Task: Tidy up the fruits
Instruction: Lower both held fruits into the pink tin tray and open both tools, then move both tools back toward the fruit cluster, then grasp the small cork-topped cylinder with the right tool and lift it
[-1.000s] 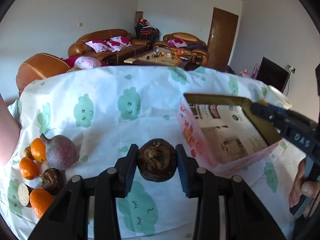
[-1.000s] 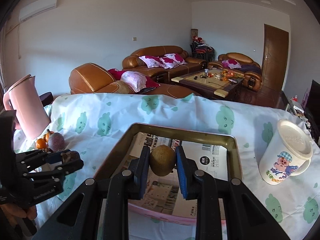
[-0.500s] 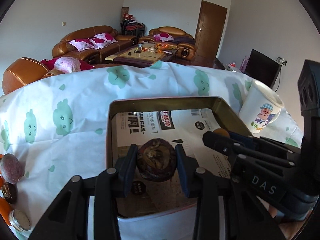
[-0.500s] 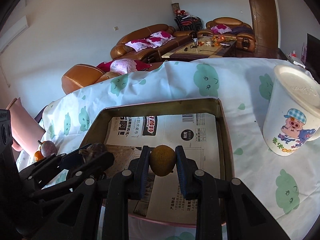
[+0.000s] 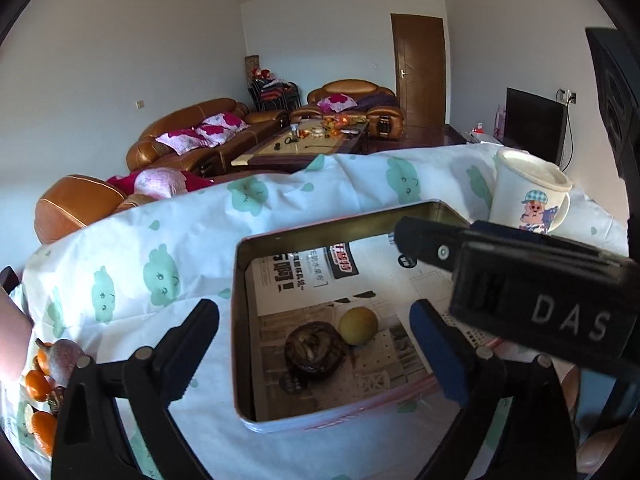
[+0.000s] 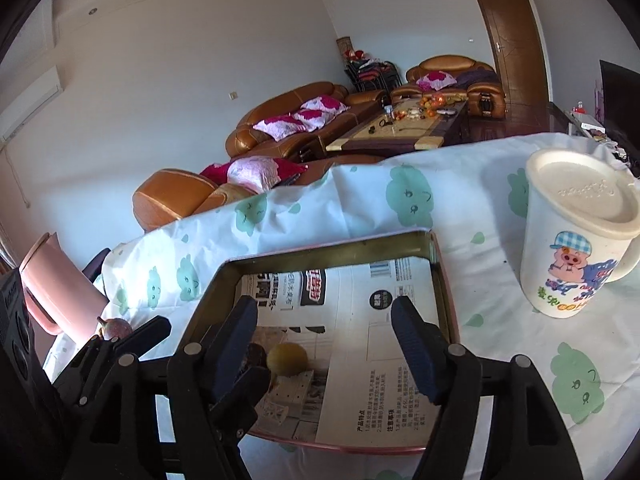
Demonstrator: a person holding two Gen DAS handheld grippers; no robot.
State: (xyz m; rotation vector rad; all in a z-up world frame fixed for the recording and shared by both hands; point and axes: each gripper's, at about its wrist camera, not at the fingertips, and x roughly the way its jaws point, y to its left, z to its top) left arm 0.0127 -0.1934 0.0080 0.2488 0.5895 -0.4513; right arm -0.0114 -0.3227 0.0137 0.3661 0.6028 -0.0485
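Note:
A shallow metal tin point(image 5: 240, 320) lined with newspaper lies on the cloud-print tablecloth. Inside it a dark brown fruit point(image 5: 314, 350) and a small yellow-green fruit point(image 5: 358, 326) lie side by side, touching. My left gripper point(image 5: 316, 348) is open and empty above them. My right gripper point(image 6: 324, 340) is open and empty over the tin point(image 6: 440, 280); the yellow-green fruit point(image 6: 287, 359) lies below it, the dark fruit point(image 6: 256, 356) mostly hidden behind its left finger. Each gripper shows in the other's view.
A pile of loose fruit, several oranges point(image 5: 38, 384) and a purple passion fruit point(image 5: 66, 360), lies at the table's left edge. A white lidded cartoon mug point(image 6: 576, 236) stands right of the tin. A pink jug point(image 6: 52, 284) stands at far left.
Both grippers have opened and let go: the dark fruit and the yellow-green fruit now lie in the tin. Both grippers have drawn back a little.

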